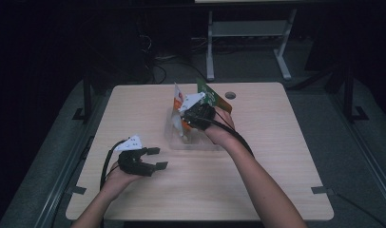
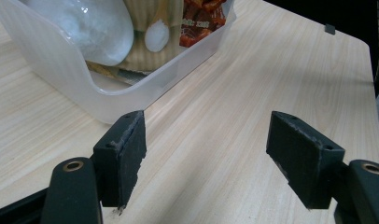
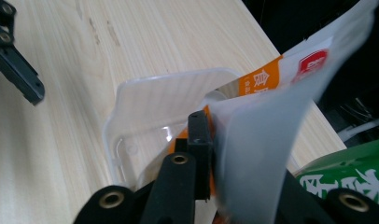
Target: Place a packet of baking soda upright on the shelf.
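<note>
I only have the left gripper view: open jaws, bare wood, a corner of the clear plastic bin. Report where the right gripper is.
Observer: The right gripper is over the clear plastic bin, its jaws shut on a white-and-orange foil pouch standing upright in it.
Operator: Name anything else up there beyond my picture.
Observer: A green printed packet rises tilted just past that gripper; I cannot tell whether it sits inside the bin.
Operator: Place my gripper against the bin.
Observer: The left gripper is over the table, apart from the bin, on its near left side.
</note>
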Available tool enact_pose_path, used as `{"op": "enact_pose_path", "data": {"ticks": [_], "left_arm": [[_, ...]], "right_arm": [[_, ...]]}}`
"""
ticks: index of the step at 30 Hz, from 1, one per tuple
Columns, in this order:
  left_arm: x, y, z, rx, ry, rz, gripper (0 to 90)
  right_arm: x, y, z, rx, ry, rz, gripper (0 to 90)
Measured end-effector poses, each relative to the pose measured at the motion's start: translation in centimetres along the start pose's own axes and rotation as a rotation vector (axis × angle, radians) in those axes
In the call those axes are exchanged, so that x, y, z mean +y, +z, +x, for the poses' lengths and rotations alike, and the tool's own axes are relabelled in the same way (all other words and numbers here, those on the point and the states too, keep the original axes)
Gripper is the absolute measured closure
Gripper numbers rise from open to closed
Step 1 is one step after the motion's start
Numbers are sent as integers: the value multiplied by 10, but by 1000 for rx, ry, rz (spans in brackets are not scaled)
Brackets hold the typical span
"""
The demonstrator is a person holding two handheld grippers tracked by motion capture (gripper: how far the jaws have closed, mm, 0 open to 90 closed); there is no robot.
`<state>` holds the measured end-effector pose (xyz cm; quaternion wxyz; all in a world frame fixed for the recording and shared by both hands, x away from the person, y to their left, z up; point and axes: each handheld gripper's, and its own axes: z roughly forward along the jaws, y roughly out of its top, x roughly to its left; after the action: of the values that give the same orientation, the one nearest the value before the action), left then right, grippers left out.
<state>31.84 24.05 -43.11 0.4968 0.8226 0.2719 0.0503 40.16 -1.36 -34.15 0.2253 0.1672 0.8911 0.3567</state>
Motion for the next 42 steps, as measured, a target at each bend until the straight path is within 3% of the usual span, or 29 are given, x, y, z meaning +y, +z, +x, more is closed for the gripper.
{"op": "enact_pose_path", "data": {"ticks": [3,9,15,28,34,42], "left_arm": [[-1,-1,0,2,6,5,281],[-2,-2,1,1,8,9,281],[-3,0,0,2,3,21,281],[-5,2,-3,-2,42,71,259],[-5,3,-6,2,68,103,254],[-6,4,-12,17,99,154,224]], "right_arm": [[-1,-2,0,2,7,-1,785],[-7,-10,3,34,72,-25,655],[-13,-19,3,34,114,-49,522],[-37,-42,9,69,173,-89,461],[-57,-53,13,89,192,-102,438],[-85,-65,18,127,257,-135,407]]}}
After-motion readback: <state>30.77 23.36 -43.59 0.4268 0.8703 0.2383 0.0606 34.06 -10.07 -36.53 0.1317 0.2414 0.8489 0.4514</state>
